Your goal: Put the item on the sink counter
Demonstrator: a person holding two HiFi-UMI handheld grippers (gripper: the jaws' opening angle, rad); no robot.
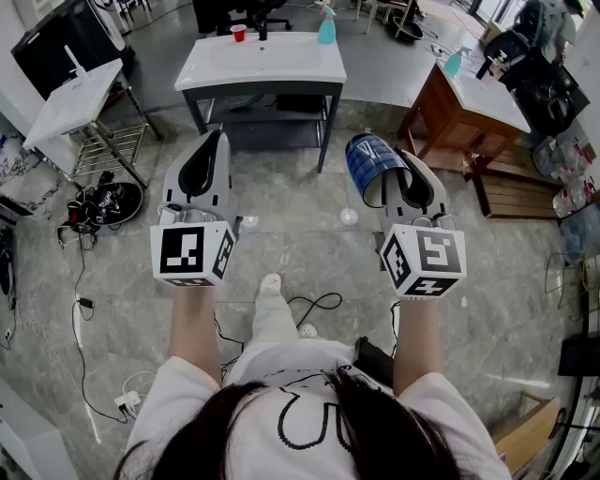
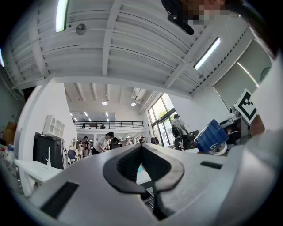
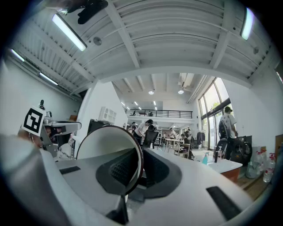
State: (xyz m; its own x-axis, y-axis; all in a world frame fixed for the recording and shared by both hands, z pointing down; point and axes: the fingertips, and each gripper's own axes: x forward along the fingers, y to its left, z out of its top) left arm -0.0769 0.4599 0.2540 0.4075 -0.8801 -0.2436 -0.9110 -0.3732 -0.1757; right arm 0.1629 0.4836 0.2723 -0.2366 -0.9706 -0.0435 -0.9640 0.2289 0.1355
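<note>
In the head view the hands are hidden behind the marker cubes, and the right gripper point(image 1: 397, 176) covers one side of the blue cup point(image 1: 368, 161). The white print on the cup is too small to read. The two forearms point(image 1: 193, 328) reach forward side by side, well apart, and hold both grippers over the grey floor point(image 1: 300, 239). The left gripper point(image 1: 212, 155) has its jaws together, with nothing between them. The jaws of the right gripper are clamped on the wall of the cup: in the right gripper view one jaw is inside the white mouth and the other is outside. The cup lies on its side, with the mouth toward the person. The white sink counter point(image 1: 262, 58) stands far ahead, well apart from the cup, and its surface carries a red cup point(image 1: 238, 33) and a blue spray bottle point(image 1: 326, 26) at the far edge
</note>
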